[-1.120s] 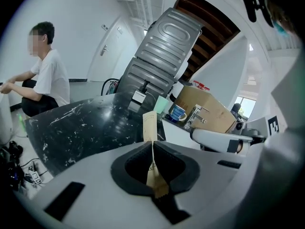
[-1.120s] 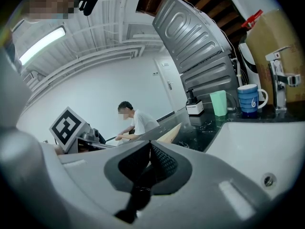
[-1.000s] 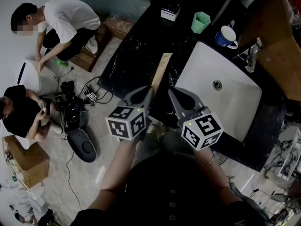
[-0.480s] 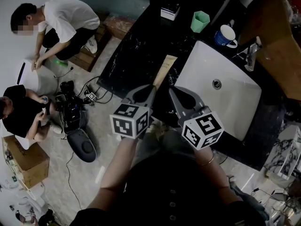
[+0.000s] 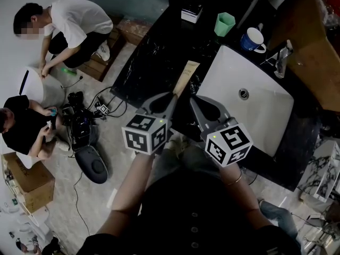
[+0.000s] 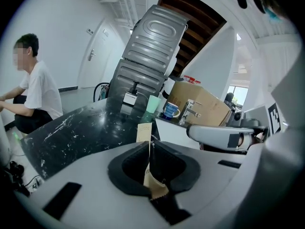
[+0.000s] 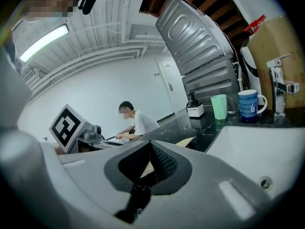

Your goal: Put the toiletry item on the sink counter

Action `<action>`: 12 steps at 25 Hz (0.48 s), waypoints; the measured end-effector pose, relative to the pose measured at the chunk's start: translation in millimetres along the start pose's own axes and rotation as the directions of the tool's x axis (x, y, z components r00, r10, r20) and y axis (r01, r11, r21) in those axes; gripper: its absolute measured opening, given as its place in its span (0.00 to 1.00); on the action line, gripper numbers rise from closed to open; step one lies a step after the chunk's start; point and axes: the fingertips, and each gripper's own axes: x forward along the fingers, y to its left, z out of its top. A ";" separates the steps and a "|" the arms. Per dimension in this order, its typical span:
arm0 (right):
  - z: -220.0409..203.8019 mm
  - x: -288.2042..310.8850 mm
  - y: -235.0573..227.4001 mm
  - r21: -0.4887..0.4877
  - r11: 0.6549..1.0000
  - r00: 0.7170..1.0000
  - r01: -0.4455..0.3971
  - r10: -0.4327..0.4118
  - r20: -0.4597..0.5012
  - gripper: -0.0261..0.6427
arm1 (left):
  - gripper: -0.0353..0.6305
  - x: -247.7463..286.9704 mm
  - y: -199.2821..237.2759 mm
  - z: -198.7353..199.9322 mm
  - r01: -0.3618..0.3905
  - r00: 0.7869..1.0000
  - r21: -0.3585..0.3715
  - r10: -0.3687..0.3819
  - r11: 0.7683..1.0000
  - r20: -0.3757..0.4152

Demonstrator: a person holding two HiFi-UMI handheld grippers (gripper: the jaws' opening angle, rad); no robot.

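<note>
The left gripper pinches a tan tube just left of the sink. The right gripper is closed on nothing. A cup and a mug stand behind the sink.

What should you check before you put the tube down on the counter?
1. Left gripper grips the tube: ok, jaws shut on it.
2. Tube is over the counter, not the sink: ok.
3. Counter under the tube is bare: ok.
4. Cup and mug are out of the way: ok.
5. Right gripper is free: ok, shut on nothing.
6. Tube already touches the counter: cannot tell.
</note>
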 end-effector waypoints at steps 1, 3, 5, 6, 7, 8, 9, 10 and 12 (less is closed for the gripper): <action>1.5 -0.5 1.3 -0.005 1.000 1.000 0.000 0.000 0.003 0.04 | 0.08 -1.7 -1.9 2.8 0.009 1.000 0.000 -0.009 1.000 0.009; 5.3 -1.6 3.3 -0.017 1.000 1.000 0.001 -0.001 0.009 0.04 | 0.08 -5.6 -5.6 9.5 0.024 0.999 0.001 -0.024 1.000 0.029; 9.3 -2.8 4.9 -0.029 1.000 1.000 0.003 -0.003 0.016 0.04 | 0.08 -10.7 -9.0 17.2 0.033 0.998 0.004 -0.033 0.999 0.054; 11.3 -3.6 5.6 -0.034 0.999 1.000 0.005 -0.004 0.020 0.04 | 0.08 -13.6 -10.9 21.4 0.037 0.997 0.007 -0.037 0.999 0.067; 13.3 -4.4 6.1 -0.039 0.999 1.000 0.007 -0.006 0.025 0.04 | 0.08 -16.6 -13.2 25.6 0.043 0.996 0.010 -0.044 0.999 0.081; 15.5 -5.2 6.6 -0.045 0.999 1.000 0.009 -0.007 0.030 0.04 | 0.08 -19.6 -15.9 29.7 0.051 0.994 0.014 -0.052 0.999 0.095; 17.9 -6.0 7.1 -0.052 0.999 0.999 0.011 -0.010 0.035 0.04 | 0.08 -22.6 -18.5 33.6 0.058 0.992 0.020 -0.059 0.998 0.107; 20.5 -6.8 7.6 -0.059 0.998 0.999 0.014 -0.012 0.041 0.04 | 0.08 -25.6 -21.1 37.3 0.063 0.991 0.027 -0.065 0.998 0.119; 26.7 -9.0 9.2 -0.069 0.997 0.998 0.020 -0.016 0.056 0.04 | 0.08 -31.7 -25.7 43.7 0.070 0.987 0.040 -0.075 0.997 0.141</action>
